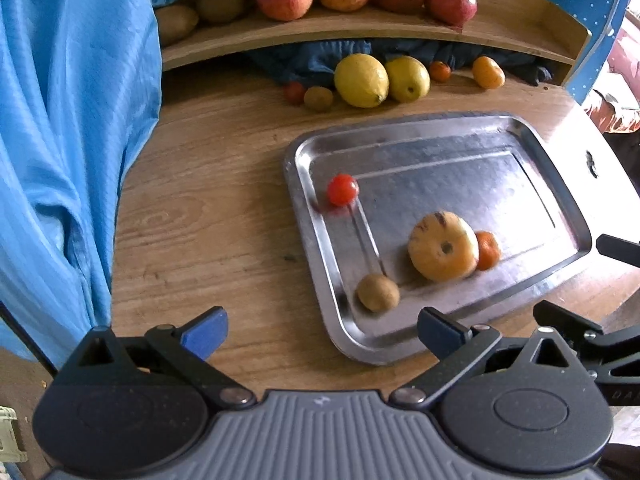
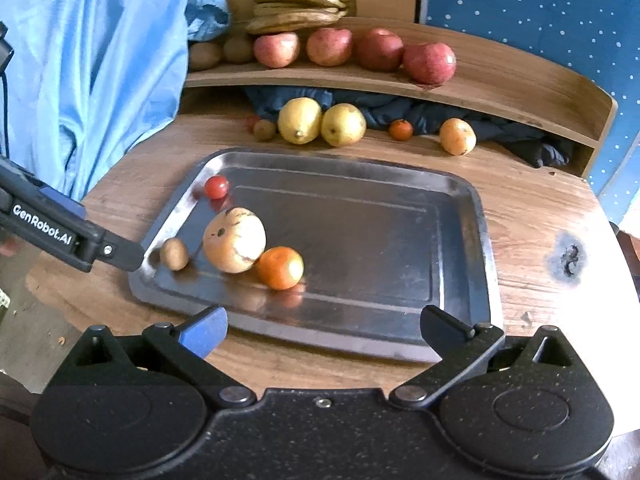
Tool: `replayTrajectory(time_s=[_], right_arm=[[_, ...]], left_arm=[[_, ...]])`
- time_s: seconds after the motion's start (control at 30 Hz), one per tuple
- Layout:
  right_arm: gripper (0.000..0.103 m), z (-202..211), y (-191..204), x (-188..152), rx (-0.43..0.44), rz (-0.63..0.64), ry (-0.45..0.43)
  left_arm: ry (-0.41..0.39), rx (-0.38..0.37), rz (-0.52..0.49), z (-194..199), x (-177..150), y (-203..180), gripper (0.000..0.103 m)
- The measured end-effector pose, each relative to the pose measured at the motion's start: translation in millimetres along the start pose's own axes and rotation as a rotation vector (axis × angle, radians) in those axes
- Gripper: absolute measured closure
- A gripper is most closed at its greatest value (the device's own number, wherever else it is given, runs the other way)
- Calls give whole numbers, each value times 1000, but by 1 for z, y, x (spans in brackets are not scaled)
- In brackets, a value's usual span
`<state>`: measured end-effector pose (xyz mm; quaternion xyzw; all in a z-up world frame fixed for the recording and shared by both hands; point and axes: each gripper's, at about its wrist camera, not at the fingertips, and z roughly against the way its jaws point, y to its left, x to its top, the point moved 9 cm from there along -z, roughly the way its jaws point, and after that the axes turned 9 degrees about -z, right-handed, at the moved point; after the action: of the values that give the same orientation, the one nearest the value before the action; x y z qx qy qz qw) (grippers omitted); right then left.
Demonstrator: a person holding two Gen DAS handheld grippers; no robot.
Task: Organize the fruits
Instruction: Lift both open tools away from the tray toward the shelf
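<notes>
Here, in the left wrist view, the left gripper [image 1: 322, 332] is hanging wide open and empty over the near edge of the metal tray [image 1: 532, 280]. Just ahead of its fingers a kiwi [image 1: 378, 293] is lying; beyond that are sitting a pale striped fruit [image 1: 443, 246] touching a tangerine [image 1: 489, 250], and farther off a cherry tomato [image 1: 342, 189].

In the right wrist view, the right gripper [image 2: 323, 334] is likewise gaping empty before the tray [image 2: 460, 280]. The four fruits are sitting ahead and left, lemons [image 2: 322, 122] beyond.
</notes>
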<state>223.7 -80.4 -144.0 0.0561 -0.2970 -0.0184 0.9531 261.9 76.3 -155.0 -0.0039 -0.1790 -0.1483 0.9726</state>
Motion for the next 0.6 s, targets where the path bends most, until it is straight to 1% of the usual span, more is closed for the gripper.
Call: replayTrajectory(time_s=[0.33,0.6], right_arm=[[1,-19,-3,28,-23,-25,-16],[1,-38,-2,49,-44,-24,-14]], left_arm=[[-8,12,4,-15,29,26,0],[-13,-9,6,-31,51,44,0]])
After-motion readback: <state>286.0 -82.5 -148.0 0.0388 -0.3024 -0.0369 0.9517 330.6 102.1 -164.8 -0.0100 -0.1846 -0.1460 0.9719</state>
